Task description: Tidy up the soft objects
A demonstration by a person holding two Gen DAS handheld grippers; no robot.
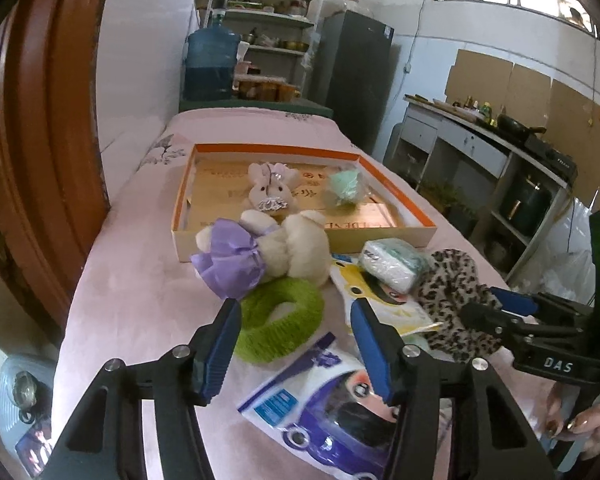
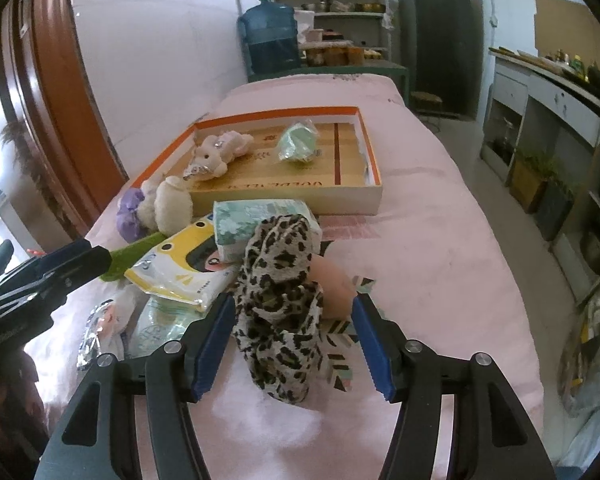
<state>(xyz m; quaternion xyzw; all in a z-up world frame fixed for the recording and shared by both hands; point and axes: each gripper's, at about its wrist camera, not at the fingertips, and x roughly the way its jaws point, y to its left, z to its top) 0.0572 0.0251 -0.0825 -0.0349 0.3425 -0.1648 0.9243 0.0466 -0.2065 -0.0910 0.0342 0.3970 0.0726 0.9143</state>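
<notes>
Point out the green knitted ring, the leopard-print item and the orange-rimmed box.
green knitted ring [image 1: 278, 322]: left wrist view, on its near loop of yarn.
leopard-print item [image 2: 278, 308]: right wrist view, on the middle of the fabric.
orange-rimmed box [image 2: 352, 200]: right wrist view, on its near outer wall.

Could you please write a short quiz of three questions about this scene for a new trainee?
1. True or false: the tray already holds two soft things.
2. Which item lies between the fingers of the right claw?
A. green ring
B. leopard-print cloth
C. tissue pack
3. What colour is the skirt of the plush toy lying in front of the tray?

Key
1. True: a small plush rabbit and a bagged mint-green item.
2. B, the leopard-print cloth.
3. Purple.
</notes>
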